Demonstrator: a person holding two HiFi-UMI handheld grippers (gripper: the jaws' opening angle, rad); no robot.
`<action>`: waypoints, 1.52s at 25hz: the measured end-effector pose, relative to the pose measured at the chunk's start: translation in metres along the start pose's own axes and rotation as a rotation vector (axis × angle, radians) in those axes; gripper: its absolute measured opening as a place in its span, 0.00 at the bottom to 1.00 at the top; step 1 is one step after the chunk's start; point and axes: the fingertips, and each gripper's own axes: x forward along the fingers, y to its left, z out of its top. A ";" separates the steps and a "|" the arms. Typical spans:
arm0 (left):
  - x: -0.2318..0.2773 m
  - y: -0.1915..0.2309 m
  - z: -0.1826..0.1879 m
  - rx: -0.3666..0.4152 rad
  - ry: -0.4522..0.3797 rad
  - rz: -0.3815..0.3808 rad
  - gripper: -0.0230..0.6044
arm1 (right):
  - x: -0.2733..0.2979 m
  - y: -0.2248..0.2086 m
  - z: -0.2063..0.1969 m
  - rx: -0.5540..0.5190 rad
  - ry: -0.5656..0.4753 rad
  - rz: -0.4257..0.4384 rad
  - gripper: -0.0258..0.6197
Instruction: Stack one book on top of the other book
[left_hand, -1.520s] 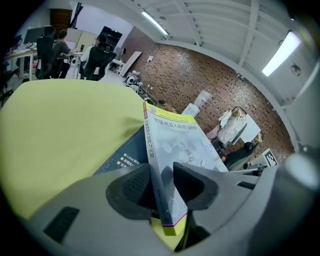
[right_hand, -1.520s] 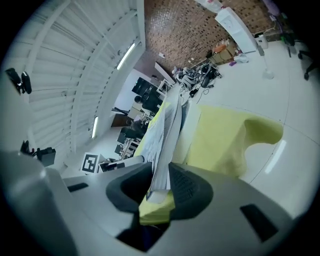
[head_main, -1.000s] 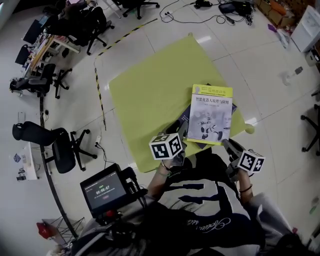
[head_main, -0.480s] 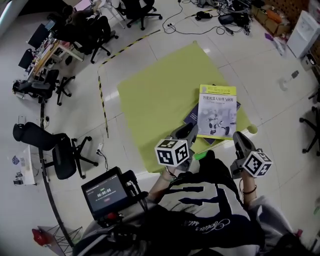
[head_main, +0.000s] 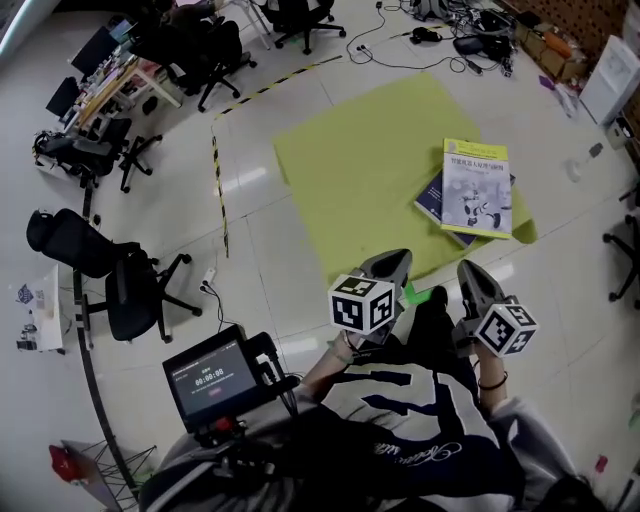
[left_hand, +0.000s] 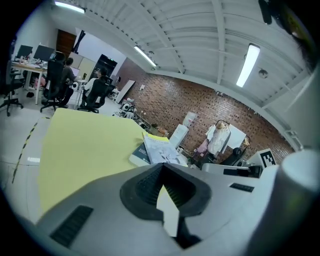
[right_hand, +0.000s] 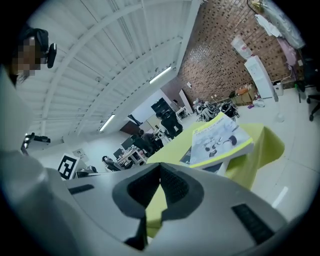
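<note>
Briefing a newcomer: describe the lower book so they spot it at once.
Find the yellow-green mat on the white floor. Two stacked books lie at its right corner in the head view. The lower book is dark blue, peeking out left of the white, yellow-trimmed top book.

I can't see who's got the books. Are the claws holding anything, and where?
Nothing: left claw and right claw are shut and empty; the books lie on the mat.

The person holds a gripper in each hand, side by side and close in front of the chest. The left gripper (head_main: 388, 264) has its jaws pressed together with nothing between them. The right gripper (head_main: 470, 275) is likewise closed and empty. Both point forward, tilted slightly down.
</note>
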 end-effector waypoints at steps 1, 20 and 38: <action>-0.009 -0.002 -0.008 0.006 0.010 -0.012 0.04 | -0.005 0.008 -0.010 0.002 0.004 -0.003 0.04; -0.077 -0.087 -0.071 0.051 0.017 -0.122 0.04 | -0.094 0.081 -0.052 -0.051 -0.019 0.012 0.04; -0.119 -0.246 -0.217 0.015 0.090 -0.068 0.04 | -0.295 0.051 -0.126 0.034 0.032 0.034 0.04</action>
